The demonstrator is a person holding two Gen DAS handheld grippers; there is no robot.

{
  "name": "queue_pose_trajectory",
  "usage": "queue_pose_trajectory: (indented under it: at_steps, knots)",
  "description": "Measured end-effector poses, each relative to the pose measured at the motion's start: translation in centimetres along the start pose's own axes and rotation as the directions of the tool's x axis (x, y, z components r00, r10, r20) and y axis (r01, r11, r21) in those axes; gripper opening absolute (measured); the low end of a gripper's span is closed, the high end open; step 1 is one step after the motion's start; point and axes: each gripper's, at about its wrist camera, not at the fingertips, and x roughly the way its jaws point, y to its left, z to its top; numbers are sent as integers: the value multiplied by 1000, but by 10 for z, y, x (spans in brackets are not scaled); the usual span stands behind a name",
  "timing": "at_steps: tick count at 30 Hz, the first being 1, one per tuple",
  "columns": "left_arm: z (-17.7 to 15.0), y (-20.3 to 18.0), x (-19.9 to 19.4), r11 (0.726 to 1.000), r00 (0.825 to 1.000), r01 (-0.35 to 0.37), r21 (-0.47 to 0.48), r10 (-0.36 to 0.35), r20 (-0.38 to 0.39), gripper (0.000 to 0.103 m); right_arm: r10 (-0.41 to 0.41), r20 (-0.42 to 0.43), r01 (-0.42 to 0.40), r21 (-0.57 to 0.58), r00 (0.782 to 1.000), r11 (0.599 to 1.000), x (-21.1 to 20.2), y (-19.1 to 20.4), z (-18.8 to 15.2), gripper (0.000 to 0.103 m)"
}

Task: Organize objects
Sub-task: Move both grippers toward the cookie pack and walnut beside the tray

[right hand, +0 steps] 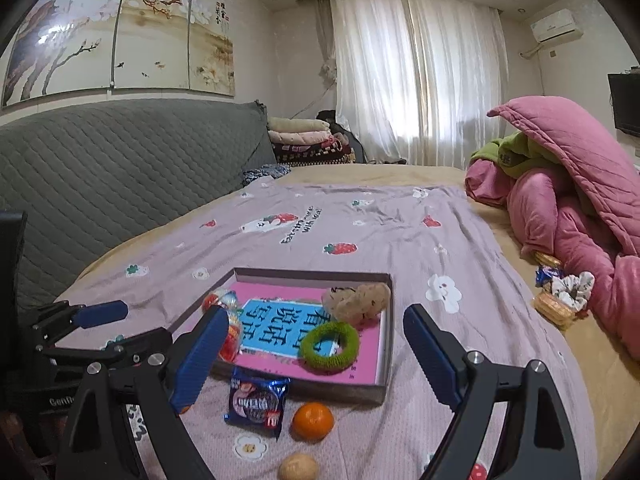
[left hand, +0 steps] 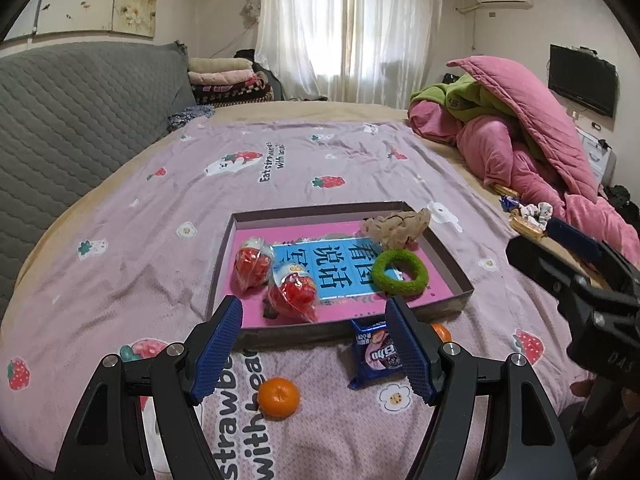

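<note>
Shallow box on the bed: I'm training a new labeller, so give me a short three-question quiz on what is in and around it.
1. True or false: the green ring lies inside the shallow box.
2. Which item lies outside the box? A) beige scrunchie B) blue snack packet C) red wrapped toys
3. Fill in: both the left tongs and the right tongs stand ____, with nothing between the pads.

Key: 1 true; 2 B, it lies on the sheet by the box's near wall, beside an orange; 3 open.
</note>
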Motion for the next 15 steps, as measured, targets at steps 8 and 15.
queue_pose_trajectory:
  at_steps: [8,15]
  knots:
    - [-8,-6,-10,1000,1000,8,9,-8,-5,75,-12,-39,12,-8,999,1000,-12,5,-22,89]
    - [-13,-12,-17,1000,1000,14,15,-13,-14,75,-18,-74,17,-16,997,1000,-18,11,-37,89]
